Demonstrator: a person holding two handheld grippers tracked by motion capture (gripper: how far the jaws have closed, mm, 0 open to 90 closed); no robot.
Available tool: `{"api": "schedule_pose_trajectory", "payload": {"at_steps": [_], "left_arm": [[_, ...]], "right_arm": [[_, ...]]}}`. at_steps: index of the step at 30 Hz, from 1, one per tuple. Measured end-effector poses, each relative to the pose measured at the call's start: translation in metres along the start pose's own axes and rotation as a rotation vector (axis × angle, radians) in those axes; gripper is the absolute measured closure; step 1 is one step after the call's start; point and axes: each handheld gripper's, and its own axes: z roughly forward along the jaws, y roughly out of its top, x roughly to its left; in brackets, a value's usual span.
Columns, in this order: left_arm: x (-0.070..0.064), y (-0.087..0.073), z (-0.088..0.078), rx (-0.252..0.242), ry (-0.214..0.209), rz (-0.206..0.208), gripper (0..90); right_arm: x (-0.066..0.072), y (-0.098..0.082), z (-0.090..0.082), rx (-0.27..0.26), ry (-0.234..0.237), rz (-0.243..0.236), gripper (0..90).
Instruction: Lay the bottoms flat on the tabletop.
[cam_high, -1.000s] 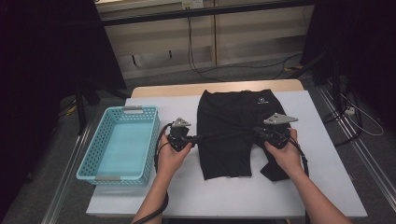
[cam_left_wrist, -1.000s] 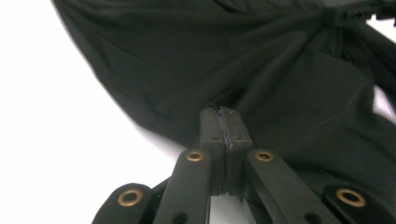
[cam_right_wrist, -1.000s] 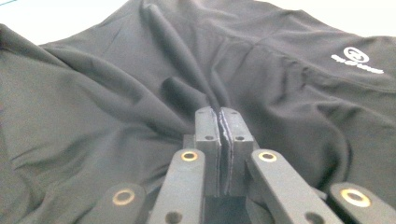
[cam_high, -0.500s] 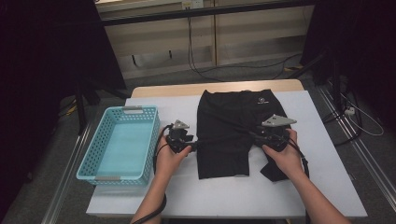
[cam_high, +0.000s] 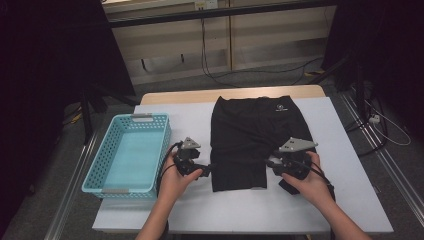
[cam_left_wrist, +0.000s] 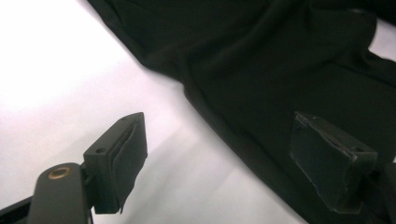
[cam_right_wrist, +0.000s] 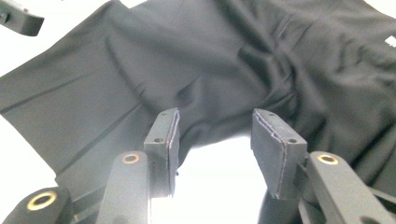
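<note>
A pair of black shorts (cam_high: 250, 135) lies flat on the white table (cam_high: 340, 150), waistband with a small white logo at the far side. My left gripper (cam_high: 206, 171) sits at the left edge of the near leg. Its jaws have just been opening and stand wide. In the left gripper view (cam_left_wrist: 224, 158) the cloth's edge (cam_left_wrist: 261, 93) lies loose between them, not pinched. My right gripper (cam_high: 270, 162) is at the right side of that leg. Its jaws (cam_right_wrist: 217, 149) have just been opening too, with bare table between them and the shorts (cam_right_wrist: 187, 60) just ahead.
A teal plastic basket (cam_high: 102, 180) stands on the table's left part, close beside my left hand. A bunched part of the black cloth (cam_high: 286, 189) lies under my right hand. The table's near edge runs just below both forearms.
Both grippers have opened and let go of the shorts. Both hands have drawn back a little toward the near edge. The shorts lie where they were.
</note>
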Motion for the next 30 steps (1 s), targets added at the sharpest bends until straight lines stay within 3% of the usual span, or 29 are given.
{"api": "schedule_pose_trajectory", "payload": {"at_steps": [3, 7, 10, 19, 22, 25, 30], "left_arm": [[-0.006, -0.003, -0.001, 0.006, -0.022, 0.014, 21.0], [-0.014, -0.007, -0.001, 0.018, -0.019, 0.045, 22.5], [-0.017, -0.009, -0.002, 0.011, -0.029, 0.032, 23.7], [-0.023, -0.013, -0.001, 0.021, 0.002, 0.076, 28.6], [-0.023, -0.015, -0.001, 0.020, 0.002, 0.072, 30.9], [-0.024, -0.016, -0.001, 0.029, 0.000, 0.074, 33.8], [-0.032, -0.017, 0.005, 0.064, -0.024, 0.079, 38.1]], "right_arm": [[0.007, -0.008, -0.002, 0.027, 0.030, 0.008, 52.2], [0.013, -0.017, -0.001, 0.045, 0.044, 0.005, 53.5], [0.016, -0.021, 0.005, 0.064, 0.057, 0.009, 53.8], [0.022, -0.023, 0.009, 0.085, 0.084, -0.002, 54.5], [0.025, -0.022, 0.011, 0.089, 0.090, -0.006, 55.1], [0.030, -0.021, 0.013, 0.100, 0.087, -0.019, 58.4], [0.030, -0.021, 0.013, 0.105, 0.118, -0.026, 74.0]]}}
